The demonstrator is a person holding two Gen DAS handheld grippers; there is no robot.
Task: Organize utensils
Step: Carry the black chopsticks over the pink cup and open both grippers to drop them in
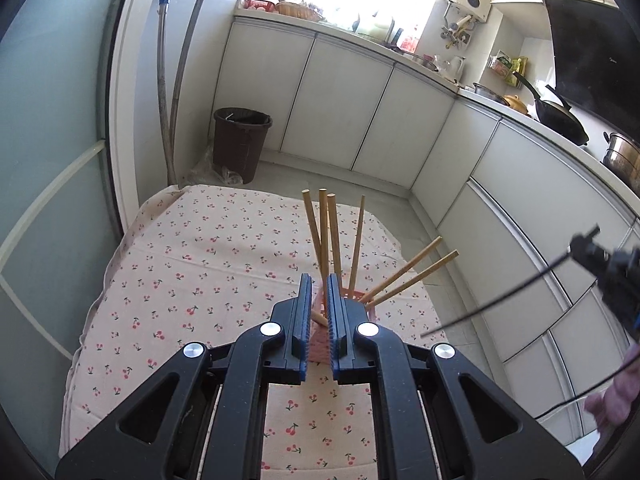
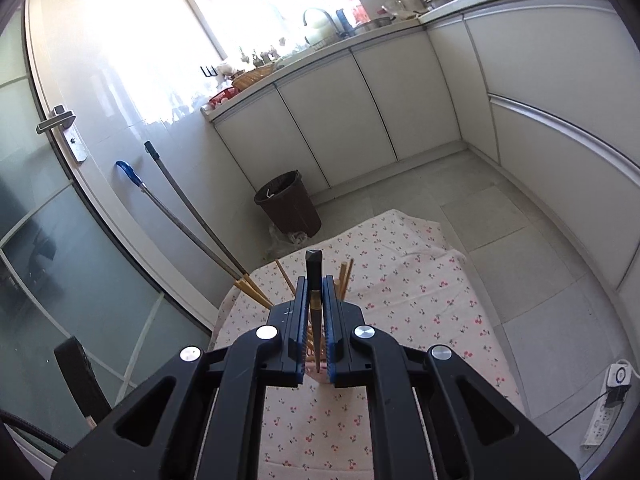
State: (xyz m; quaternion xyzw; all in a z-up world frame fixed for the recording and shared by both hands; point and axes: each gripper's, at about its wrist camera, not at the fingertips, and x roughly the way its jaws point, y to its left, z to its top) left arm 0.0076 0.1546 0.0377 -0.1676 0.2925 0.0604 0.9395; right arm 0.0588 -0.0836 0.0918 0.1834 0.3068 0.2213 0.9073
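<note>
A pink slotted holder (image 1: 320, 340) stands on the cherry-print tablecloth (image 1: 192, 264) with several wooden chopsticks (image 1: 332, 232) sticking up out of it. My left gripper (image 1: 319, 312) sits right behind the holder, its jaws a narrow gap apart with nothing between them. My right gripper (image 2: 316, 320) is shut on a dark chopstick (image 2: 313, 276) with a brass band, held upright over the holder (image 2: 316, 376). The wooden chopsticks (image 2: 346, 276) show behind its fingers. The right gripper also shows at the right edge of the left wrist view (image 1: 616, 276).
A brown waste bin (image 1: 240, 140) stands on the floor beyond the table. Two mop handles (image 1: 176, 80) lean on the wall by the glass door. White cabinets (image 1: 360, 92) and a cluttered counter run along the far and right sides. A power strip (image 2: 600, 420) lies on the floor.
</note>
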